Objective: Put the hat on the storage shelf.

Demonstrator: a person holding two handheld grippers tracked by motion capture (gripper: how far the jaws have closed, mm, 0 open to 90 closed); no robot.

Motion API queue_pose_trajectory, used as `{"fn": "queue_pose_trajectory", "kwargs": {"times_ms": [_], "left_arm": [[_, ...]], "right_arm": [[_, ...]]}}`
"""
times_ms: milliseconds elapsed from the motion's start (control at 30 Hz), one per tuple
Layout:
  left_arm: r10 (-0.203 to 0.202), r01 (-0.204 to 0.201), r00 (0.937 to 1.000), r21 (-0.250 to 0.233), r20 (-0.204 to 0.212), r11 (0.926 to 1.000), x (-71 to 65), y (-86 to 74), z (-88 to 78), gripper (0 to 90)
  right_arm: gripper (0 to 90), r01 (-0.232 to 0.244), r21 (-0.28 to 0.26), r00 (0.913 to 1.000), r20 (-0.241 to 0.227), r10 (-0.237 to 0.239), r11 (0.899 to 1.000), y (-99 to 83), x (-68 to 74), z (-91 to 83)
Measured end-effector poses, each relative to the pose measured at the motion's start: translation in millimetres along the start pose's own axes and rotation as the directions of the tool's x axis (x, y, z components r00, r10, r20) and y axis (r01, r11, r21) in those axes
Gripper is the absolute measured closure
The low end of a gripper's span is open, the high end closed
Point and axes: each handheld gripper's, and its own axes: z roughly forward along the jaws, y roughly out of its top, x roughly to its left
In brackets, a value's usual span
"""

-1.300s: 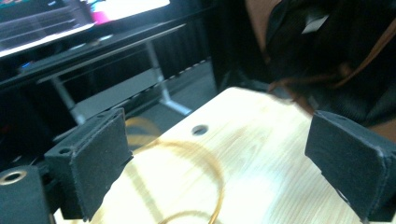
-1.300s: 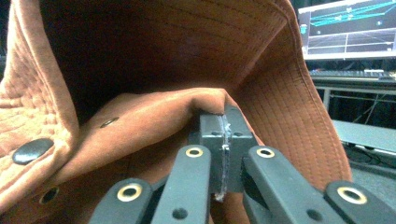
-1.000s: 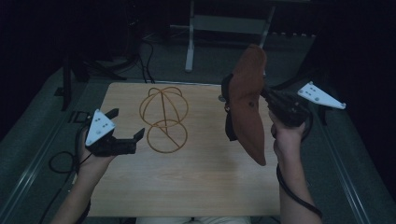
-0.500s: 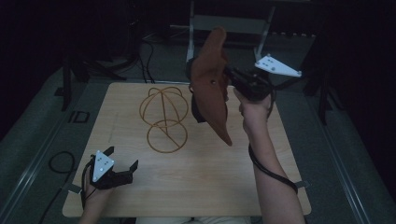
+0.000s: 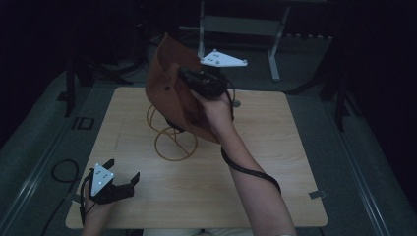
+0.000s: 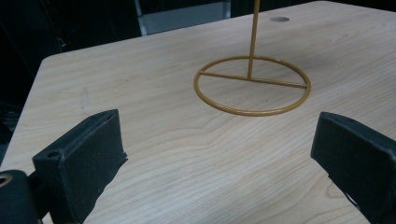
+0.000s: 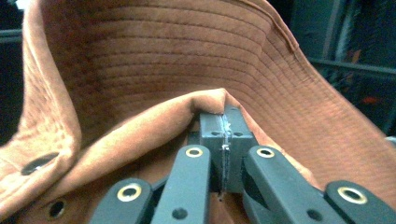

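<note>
The right gripper (image 5: 189, 78) has swung leftward from the worktop's right side, carrying the brown hat (image 5: 172, 93) until it now hangs above the gold wire stand (image 5: 169, 135). The left gripper (image 5: 120, 182) has dropped to the near left corner of the worktop (image 5: 275, 162), its fingers (image 6: 84, 158) spread wide with nothing between them. The stand's ring base (image 6: 252, 85) sits ahead of them on bare wood, its top hidden behind the hat. The right fingers (image 7: 223, 140) are pressed together, pinching a fold of the brim; the hat is soft suede-like brown cloth with stitched rows and metal eyelets (image 7: 39, 163).
</note>
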Motion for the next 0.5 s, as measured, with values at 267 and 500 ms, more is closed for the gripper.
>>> {"fn": "queue_pose_trajectory", "kwargs": {"times_ms": [267,500], "left_arm": [[-0.002,0.002,0.9997,0.004,0.022,1.0000,0.2,-1.7,0.5,3.0],[-0.001,0.001,0.9994,0.003,0.036,1.0000,-0.7,-3.5,1.5,3.0]], "right_arm": [[89.5,0.012,0.143,0.9987,-0.050,-0.005,0.990,-20.4,16.9,45.1],[88.4,0.020,0.262,0.9993,-0.036,-0.011,0.965,-42.8,17.0,68.3]]}}
